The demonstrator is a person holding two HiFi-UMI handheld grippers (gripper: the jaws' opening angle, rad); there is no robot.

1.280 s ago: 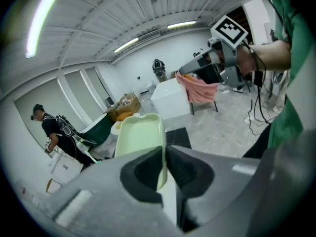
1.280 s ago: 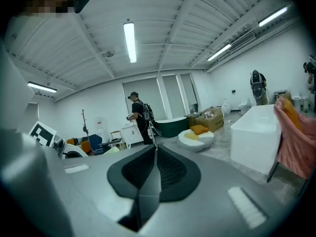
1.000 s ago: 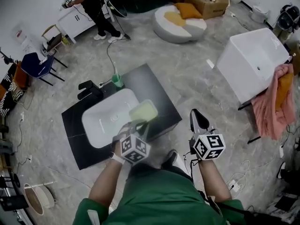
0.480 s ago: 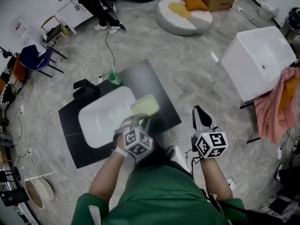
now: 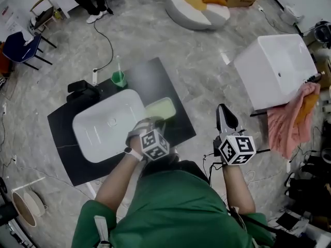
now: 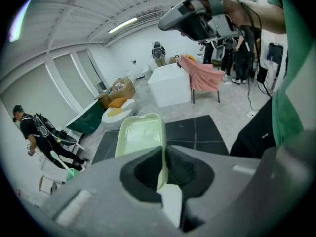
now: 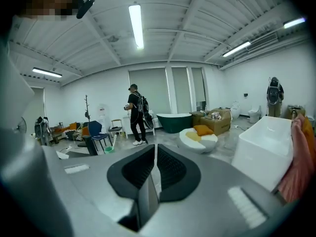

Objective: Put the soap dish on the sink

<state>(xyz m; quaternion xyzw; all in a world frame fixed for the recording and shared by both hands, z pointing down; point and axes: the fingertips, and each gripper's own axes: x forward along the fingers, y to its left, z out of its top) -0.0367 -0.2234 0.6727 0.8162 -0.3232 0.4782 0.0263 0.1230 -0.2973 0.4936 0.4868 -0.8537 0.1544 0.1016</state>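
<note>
Evidently, in the head view the left gripper [image 5: 153, 124] grips the pale green soap dish [image 5: 161, 108] by its near rim, so the dish lies level over the black table [image 5: 155, 79], just beside the right edge of the white sink [image 5: 98, 128]; whether it rests there I cannot tell. The right gripper [image 5: 224, 115] hangs well apart, probably not needed. In the left gripper view the jaws pinch the dish's thin wall. In the right gripper view the jaws are pressed together on nothing

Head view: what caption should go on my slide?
Left gripper holds a green soap dish beside the white sink; right gripper empty.
</note>
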